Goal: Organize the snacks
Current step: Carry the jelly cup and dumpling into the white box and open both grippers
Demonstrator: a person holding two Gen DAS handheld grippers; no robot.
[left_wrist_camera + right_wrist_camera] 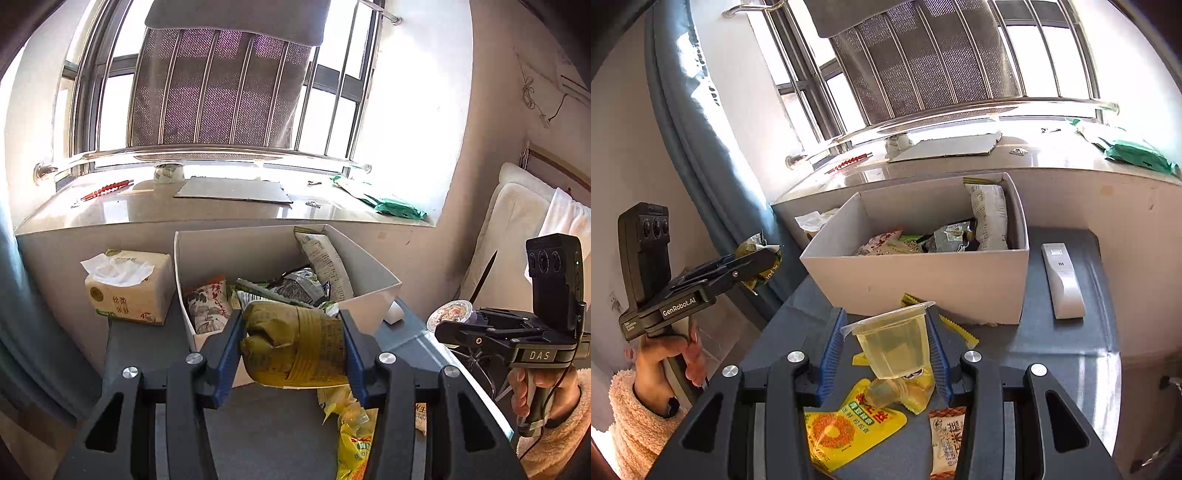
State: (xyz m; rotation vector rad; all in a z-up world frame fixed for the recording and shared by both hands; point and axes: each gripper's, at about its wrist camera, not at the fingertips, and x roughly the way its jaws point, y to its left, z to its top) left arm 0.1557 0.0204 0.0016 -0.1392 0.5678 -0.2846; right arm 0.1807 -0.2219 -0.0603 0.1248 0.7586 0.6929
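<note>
Above the near rim of the white cardboard box (365, 295), the left gripper (293, 347) pinches a crumpled olive-yellow snack packet (295, 343); released early, it could drop outside at 6 o'clock. The right gripper (884, 350) squeezes a clear plastic jelly cup (892, 343), which may slip or burst.

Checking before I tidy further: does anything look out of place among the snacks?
Yes: a white remote control lies on the table right of the snack box. It isn't a snack.
</note>
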